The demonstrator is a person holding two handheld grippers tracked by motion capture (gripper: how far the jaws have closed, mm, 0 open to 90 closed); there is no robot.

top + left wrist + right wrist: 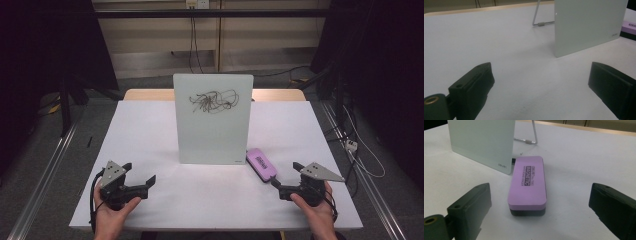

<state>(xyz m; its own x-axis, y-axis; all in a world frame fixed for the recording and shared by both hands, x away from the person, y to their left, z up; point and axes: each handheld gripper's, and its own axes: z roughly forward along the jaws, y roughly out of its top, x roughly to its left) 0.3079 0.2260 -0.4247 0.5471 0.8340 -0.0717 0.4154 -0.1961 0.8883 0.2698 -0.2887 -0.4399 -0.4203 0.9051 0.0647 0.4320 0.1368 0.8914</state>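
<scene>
right gripper view is looking straight down the length of a purple eraser [527, 185], lying flat on the white worktop [579, 165] just beside the lower corner of the standing whiteboard [482, 142]. the right gripper [539, 205] is hovering short of the eraser with its fingers [471, 205] spread wide, nothing between them yet. the left gripper [540, 85] is also standing with its fingers spread over bare worktop, well apart from the board.

judging by its look, the eraser is probably light, with a firm purple top and a darker, softer felt layer underneath. its long sides are looking like the best place to take hold, pinching across the narrow width on the purple body rather than squeezing the felt. its smooth top might be a little slippery, so a mid-length grip should be keeping it from swinging.

in the high view the eraser [261, 164] is sitting at the board's [212, 117] right foot, with the scribble [212, 101] high on the board face. the board is leaning on a thin wire stand [530, 135] and is likely tipping easily if pushed hard. open worktop is lying to the right and front of the eraser, giving room to lift away before swinging toward the board.
</scene>
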